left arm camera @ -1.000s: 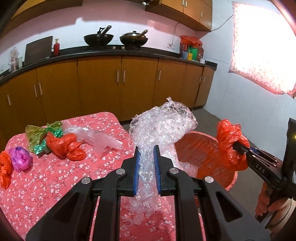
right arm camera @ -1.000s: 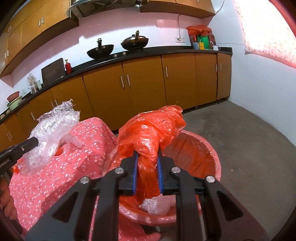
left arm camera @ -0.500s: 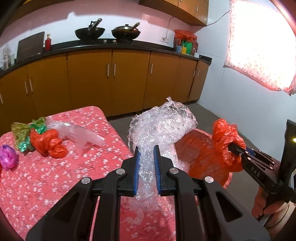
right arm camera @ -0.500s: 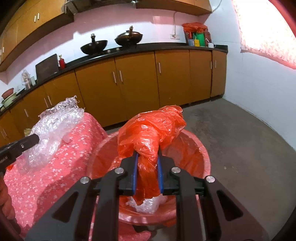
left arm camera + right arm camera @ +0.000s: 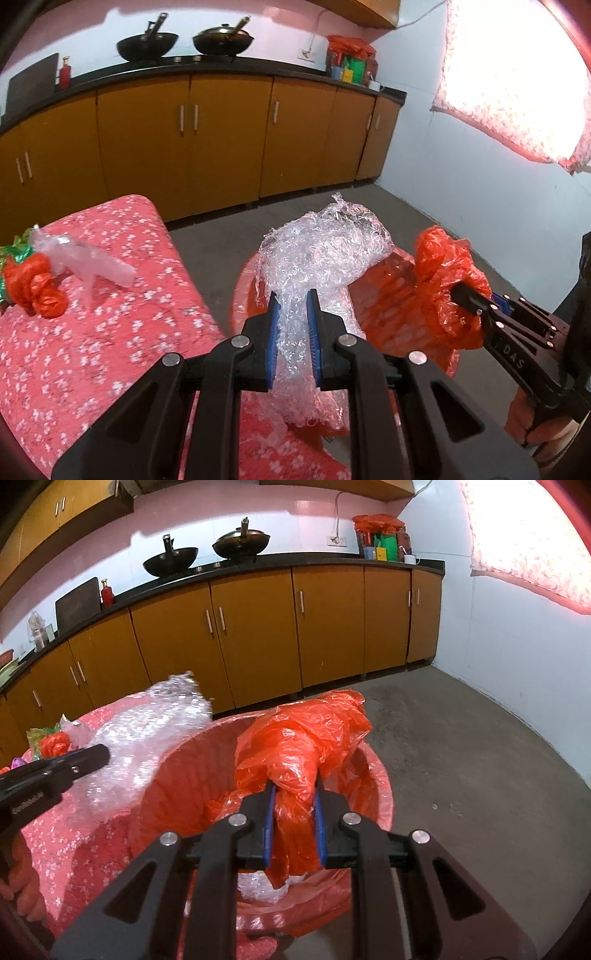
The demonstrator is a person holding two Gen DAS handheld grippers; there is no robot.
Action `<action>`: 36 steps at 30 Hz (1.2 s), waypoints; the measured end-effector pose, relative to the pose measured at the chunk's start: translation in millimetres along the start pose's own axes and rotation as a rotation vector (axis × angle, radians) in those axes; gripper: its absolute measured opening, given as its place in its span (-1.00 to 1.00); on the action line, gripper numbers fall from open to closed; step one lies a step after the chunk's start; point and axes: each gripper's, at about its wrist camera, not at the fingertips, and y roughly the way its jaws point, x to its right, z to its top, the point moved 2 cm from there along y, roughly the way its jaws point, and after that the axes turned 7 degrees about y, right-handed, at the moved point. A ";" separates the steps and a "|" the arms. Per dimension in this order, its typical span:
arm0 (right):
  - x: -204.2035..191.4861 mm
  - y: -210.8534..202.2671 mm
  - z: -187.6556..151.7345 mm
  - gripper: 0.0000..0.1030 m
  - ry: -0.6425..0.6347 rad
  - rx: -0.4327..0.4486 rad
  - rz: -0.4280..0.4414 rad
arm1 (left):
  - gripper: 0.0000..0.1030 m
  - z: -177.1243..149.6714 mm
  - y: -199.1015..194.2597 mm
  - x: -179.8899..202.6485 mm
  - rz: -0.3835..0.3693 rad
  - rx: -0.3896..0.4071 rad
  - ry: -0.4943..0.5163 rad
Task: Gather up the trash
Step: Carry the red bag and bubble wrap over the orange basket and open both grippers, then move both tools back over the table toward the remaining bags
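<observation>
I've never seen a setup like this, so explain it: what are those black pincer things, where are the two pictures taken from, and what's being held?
No robot here: a person holds a two-finger pincer tool in each hand, each with a wide-angle camera looking along its fingers. One picture comes from the left tool, the other from the right tool.

The left tool is shut on a wad of clear bubble wrap. The right tool is shut on a crumpled orange plastic bag, held over a red tub that already holds some plastic.

Beside the tub is a table with a pink flowered cloth. On it lie more scraps: an orange bag, a clear bag and green foil. Behind are kitchen cabinets.
</observation>
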 end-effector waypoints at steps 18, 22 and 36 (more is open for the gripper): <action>7.9 17.3 -0.6 -0.38 0.010 -0.019 0.005 | -0.29 -3.6 29.6 13.3 -0.056 -0.039 0.019; 6.1 15.0 -0.5 -0.32 -0.003 -0.011 0.002 | -0.29 -3.8 25.8 5.7 -0.035 -0.035 -0.002; -25.3 -0.2 7.4 -0.32 -0.045 0.010 0.045 | -0.29 0.1 5.3 -34.9 0.065 0.005 -0.053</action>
